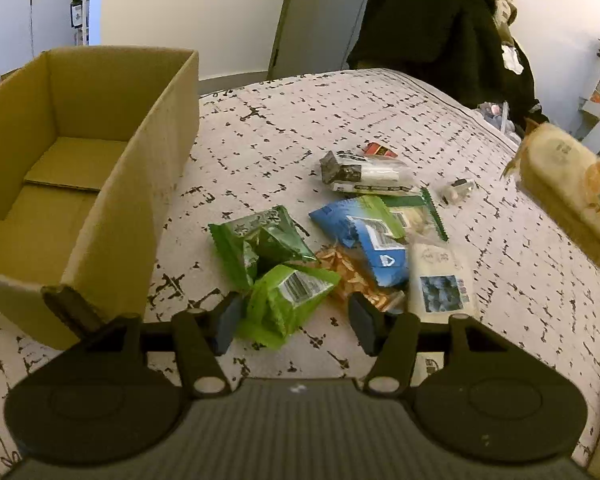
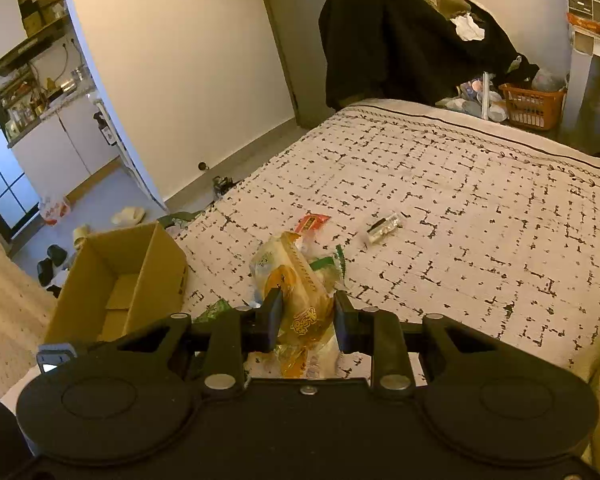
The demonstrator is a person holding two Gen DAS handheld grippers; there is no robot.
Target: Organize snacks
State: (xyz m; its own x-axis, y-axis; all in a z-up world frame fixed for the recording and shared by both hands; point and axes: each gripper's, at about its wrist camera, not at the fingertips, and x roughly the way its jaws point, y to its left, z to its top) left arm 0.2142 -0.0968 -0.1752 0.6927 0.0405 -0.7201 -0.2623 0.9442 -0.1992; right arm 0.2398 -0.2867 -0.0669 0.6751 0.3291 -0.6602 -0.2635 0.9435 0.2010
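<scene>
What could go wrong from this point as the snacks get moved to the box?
1. The right gripper pinches only the end of the soft yellow bread packet; it may sag or slip.
2. The open left gripper straddles a light green foil packet overlapping the orange chip bag, so it might drag both.
3. The brown cardboard box could shift if bumped.

Cardboard box (image 1: 80,184) open-topped, interior unobstructed; snack pile (image 1: 340,240) crowds bedspread (image 2: 480,208) beside it; far bedspread mostly bare

Left tongs (image 1: 294,322) spread wide, right tongs (image 2: 307,320) clamped, both level.
</scene>
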